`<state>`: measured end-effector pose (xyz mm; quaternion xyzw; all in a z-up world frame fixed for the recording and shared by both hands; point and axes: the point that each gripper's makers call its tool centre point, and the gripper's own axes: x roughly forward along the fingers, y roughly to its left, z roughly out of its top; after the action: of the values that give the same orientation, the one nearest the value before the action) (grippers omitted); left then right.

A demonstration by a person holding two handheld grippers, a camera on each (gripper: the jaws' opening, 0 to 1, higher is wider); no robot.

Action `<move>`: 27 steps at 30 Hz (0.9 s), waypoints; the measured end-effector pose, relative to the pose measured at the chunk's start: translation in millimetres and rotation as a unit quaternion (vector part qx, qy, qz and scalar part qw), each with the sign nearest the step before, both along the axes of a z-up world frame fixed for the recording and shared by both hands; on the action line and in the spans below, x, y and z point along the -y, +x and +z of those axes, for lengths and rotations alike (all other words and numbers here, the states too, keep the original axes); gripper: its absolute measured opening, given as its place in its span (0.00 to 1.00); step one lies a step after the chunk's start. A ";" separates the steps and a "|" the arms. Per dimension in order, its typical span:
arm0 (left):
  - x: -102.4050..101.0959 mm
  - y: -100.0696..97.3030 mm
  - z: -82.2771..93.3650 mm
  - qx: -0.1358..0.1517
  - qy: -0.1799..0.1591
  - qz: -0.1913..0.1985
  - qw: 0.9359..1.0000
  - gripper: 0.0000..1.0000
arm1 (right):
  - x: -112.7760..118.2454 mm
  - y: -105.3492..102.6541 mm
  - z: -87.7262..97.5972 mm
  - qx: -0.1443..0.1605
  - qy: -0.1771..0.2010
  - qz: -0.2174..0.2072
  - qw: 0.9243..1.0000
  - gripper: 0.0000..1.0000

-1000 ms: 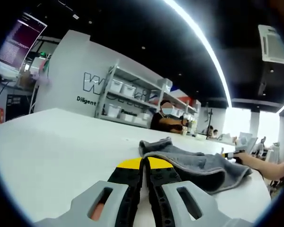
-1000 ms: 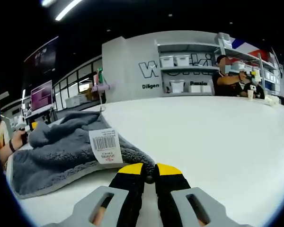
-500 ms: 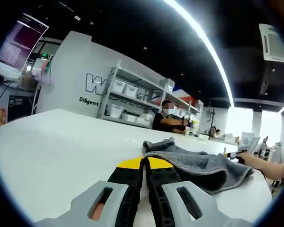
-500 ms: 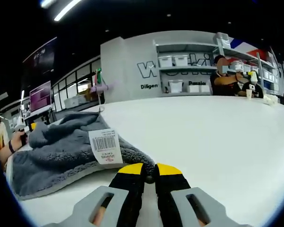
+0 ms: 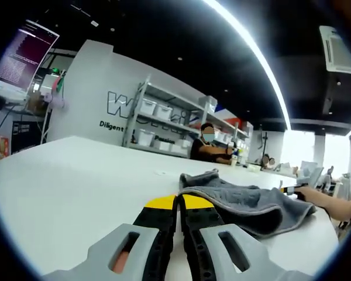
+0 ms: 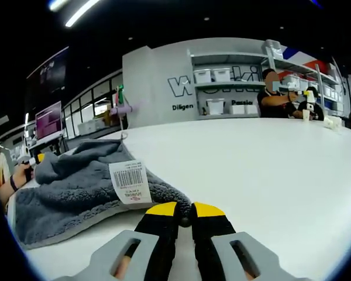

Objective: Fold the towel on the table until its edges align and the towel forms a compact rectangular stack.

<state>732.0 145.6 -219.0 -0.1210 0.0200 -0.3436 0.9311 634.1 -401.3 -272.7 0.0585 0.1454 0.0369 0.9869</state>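
Little had moved since a second earlier. Both grippers, left (image 5: 179,202) and right (image 6: 185,209), sat closed at the towel (image 6: 82,184) edge on the table (image 6: 269,164); whether cloth was pinched, unclear. A thin grip could slip on lifting.

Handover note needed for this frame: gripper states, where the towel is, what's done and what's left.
Left hand-held gripper: shut, pinching the near edge of the grey towel.
Right hand-held gripper: shut, pinching the towel's edge just below the barcode tag.
The towel lies rumpled on the white table, with one layer lying over another.
Done: both grips appear set. Left: align the edges and finish the compact rectangular stack.
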 end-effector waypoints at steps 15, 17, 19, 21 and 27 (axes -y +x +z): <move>-5.9 4.9 -1.2 -0.001 0.005 0.012 1.000 0.02 | 0.9 -3.2 0.3 0.000 0.002 -0.007 1.000 0.05; -6.7 5.3 -1.1 -0.001 0.004 0.013 1.000 0.02 | 1.7 -2.9 0.3 0.000 0.003 -0.008 1.000 0.05; -7.3 5.7 -1.0 -0.002 0.002 0.013 1.000 0.02 | 2.7 -2.4 0.3 0.000 0.003 -0.008 1.000 0.05; -8.7 6.5 -1.5 -0.001 0.005 0.017 1.000 0.02 | 3.7 -2.0 0.4 0.000 0.003 -0.009 1.000 0.05; -10.5 7.9 -1.7 -0.002 0.005 0.019 1.000 0.02 | 7.1 -1.2 0.4 0.000 0.004 -0.012 1.000 0.05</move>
<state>739.9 156.1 -220.7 -0.1176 0.0211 -0.3253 0.9380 632.9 -408.5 -272.4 0.0643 0.1444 0.0254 0.9871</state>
